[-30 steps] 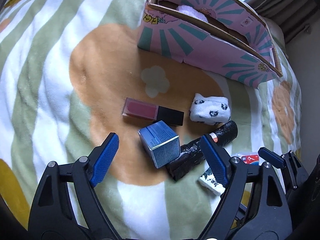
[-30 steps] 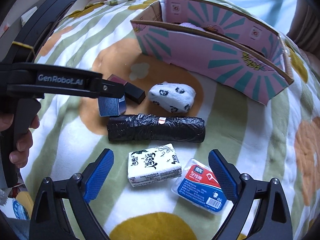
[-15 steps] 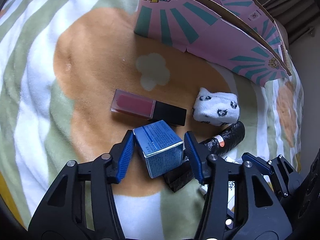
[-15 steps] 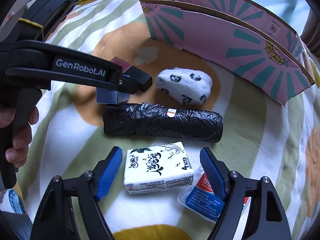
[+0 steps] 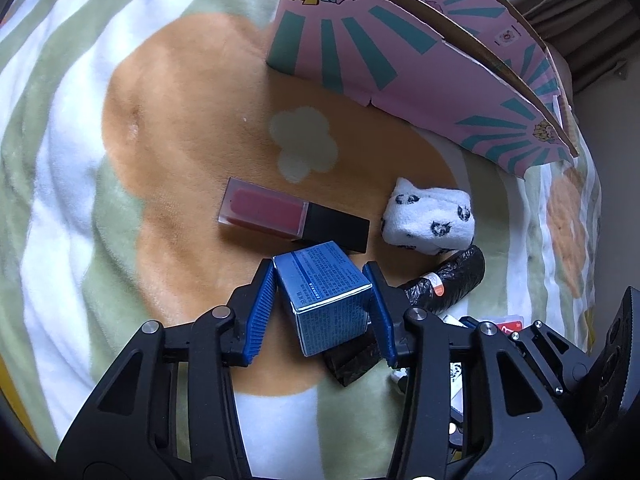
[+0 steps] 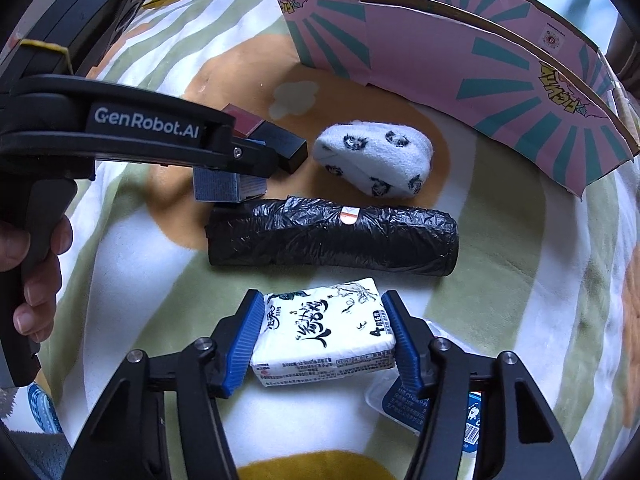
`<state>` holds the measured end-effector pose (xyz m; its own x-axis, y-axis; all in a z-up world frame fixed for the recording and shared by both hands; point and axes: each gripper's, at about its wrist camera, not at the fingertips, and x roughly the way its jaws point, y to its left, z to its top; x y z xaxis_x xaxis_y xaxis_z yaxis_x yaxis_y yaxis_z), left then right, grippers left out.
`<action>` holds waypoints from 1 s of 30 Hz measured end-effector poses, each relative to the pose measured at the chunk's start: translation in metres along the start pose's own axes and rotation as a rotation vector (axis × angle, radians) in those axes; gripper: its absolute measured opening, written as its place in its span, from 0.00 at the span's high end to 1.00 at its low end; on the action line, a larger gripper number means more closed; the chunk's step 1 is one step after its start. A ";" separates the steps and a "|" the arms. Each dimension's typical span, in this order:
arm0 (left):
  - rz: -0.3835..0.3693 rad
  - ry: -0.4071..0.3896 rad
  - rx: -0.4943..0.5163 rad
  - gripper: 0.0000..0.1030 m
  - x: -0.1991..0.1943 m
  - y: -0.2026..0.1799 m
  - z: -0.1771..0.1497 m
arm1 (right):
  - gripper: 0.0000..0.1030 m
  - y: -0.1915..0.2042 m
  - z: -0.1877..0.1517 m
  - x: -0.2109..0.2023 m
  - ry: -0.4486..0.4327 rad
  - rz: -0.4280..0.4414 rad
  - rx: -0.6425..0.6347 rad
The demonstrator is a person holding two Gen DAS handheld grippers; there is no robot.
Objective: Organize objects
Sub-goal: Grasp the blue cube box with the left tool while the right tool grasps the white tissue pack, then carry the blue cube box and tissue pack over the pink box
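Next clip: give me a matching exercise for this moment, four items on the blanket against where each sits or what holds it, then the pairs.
Items:
1. blue box
2. tissue pack
3. black bag roll
4. panda sock

States:
A. lying free between the tissue pack and the sock
B. between the right hand-held gripper's pads
C. clamped in the left hand-held gripper
D. lying free nearest the pink cardboard box

Pairs: 1-C, 2-B, 3-A, 4-D

Colours noted, bed items
Blue box (image 5: 326, 294); black roll (image 6: 332, 238); white sock (image 5: 430, 220), black prints; pink carton (image 6: 460, 68), teal rays; blanket (image 5: 80, 140) striped green, white, orange.
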<state>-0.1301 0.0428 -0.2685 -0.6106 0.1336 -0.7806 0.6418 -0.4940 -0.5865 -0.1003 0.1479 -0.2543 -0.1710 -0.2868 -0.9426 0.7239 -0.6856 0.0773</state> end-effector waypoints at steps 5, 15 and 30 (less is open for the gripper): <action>-0.003 -0.005 0.011 0.60 -0.009 0.000 0.000 | 0.47 -0.004 0.003 -0.010 -0.007 -0.009 0.007; -0.015 -0.040 0.023 0.60 -0.057 -0.006 0.008 | 0.49 -0.008 0.013 -0.061 -0.066 -0.012 0.089; -0.016 -0.108 0.143 0.60 -0.192 -0.036 0.007 | 0.50 0.001 0.052 -0.174 -0.198 -0.080 0.255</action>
<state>-0.0395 0.0291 -0.0960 -0.6713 0.0526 -0.7393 0.5640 -0.6109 -0.5556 -0.1047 0.1621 -0.0734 -0.3652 -0.3321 -0.8697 0.5165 -0.8495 0.1075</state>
